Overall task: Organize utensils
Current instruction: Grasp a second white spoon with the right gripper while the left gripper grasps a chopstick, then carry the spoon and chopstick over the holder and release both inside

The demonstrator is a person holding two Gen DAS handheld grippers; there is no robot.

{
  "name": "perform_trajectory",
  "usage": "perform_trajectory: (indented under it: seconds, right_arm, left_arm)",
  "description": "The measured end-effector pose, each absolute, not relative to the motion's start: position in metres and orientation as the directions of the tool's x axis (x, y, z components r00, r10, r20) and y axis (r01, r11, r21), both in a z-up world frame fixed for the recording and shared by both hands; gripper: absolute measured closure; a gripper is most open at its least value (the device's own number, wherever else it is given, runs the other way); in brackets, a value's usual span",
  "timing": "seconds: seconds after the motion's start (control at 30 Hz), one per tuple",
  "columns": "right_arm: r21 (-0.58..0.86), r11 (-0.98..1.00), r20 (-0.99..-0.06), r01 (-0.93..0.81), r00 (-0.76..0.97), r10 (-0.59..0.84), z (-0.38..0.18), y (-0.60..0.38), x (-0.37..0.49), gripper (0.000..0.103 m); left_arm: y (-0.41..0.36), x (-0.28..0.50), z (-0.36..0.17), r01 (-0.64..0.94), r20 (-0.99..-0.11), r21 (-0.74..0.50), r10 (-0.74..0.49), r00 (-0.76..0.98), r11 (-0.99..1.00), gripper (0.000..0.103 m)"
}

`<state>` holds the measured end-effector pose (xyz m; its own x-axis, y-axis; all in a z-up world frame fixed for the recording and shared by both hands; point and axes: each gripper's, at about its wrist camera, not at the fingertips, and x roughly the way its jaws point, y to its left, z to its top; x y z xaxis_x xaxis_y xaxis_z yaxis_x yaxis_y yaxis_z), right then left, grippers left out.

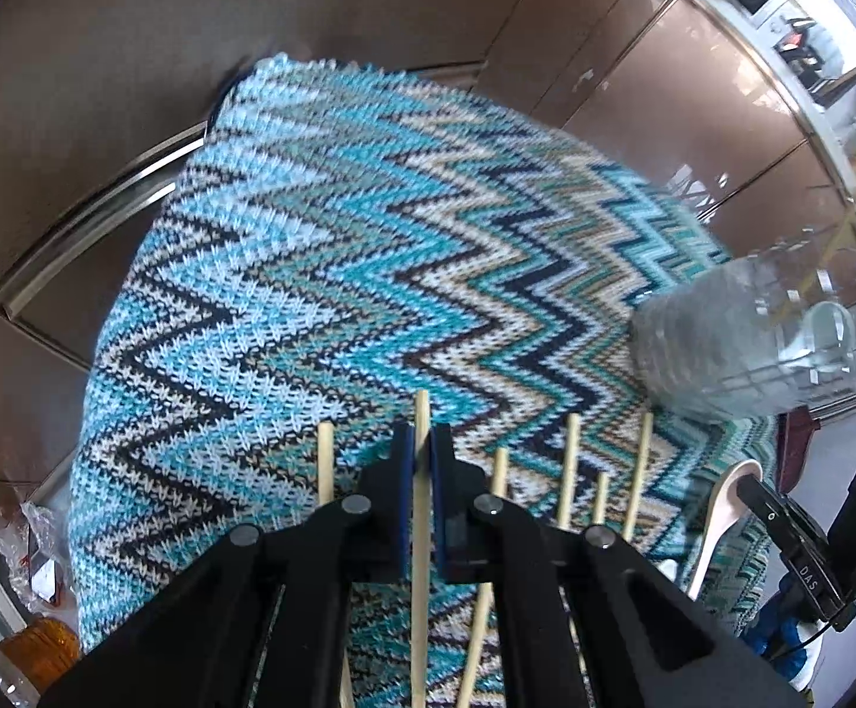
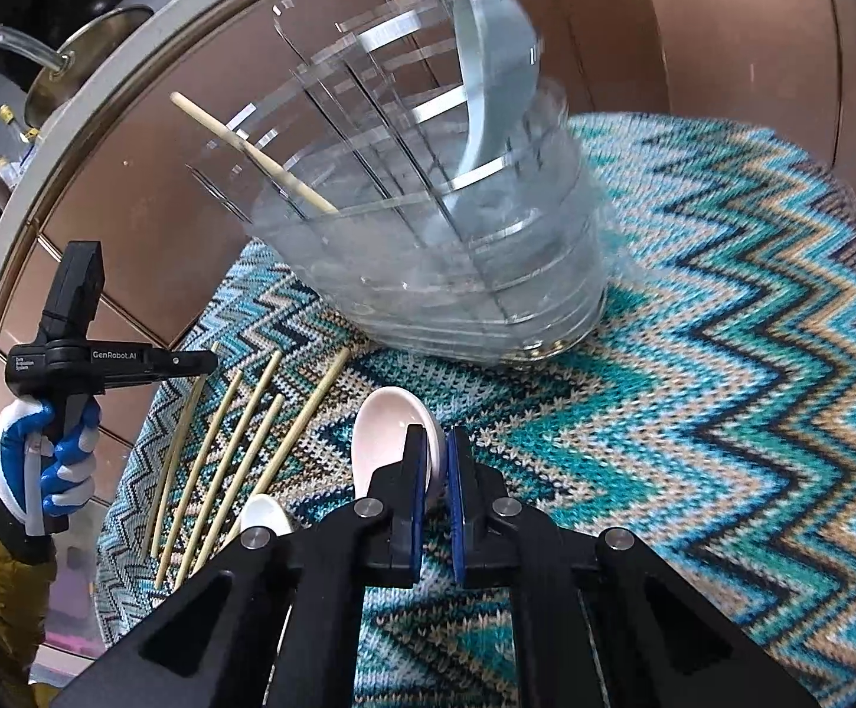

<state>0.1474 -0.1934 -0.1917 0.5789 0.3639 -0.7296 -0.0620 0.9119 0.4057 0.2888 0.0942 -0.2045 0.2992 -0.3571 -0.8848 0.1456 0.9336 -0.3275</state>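
My left gripper [image 1: 422, 442] is shut on one wooden chopstick [image 1: 421, 531], held lengthwise between its blue pads. Several more chopsticks [image 1: 569, 472] lie on the zigzag knit cloth [image 1: 310, 271] beside it; they also show in the right wrist view [image 2: 233, 460]. My right gripper [image 2: 435, 448] is shut on the rim of a pink ceramic spoon [image 2: 386, 430] just above the cloth. A clear divided utensil holder [image 2: 446, 248] stands ahead, holding a blue-grey spoon [image 2: 493, 76] and one chopstick [image 2: 251, 156]. A white spoon [image 2: 265, 516] lies left of the right gripper.
The cloth covers a small table in front of brown cabinet doors [image 1: 664, 88]. The holder shows blurred at the right of the left wrist view [image 1: 741, 342]. The left gripper's body and gloved hand [image 2: 56, 448] show at the far left of the right wrist view.
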Motion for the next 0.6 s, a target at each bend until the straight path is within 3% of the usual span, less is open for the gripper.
perform_trajectory:
  seconds: [0.6]
  right_arm:
    - [0.306,0.951,-0.602,-0.037,0.767,0.223,-0.108,-0.187,0.062,0.096]
  left_arm:
    - [0.111,0.205,-0.106,0.242,-0.722,-0.332,-0.411,0.556,0.912,0.098]
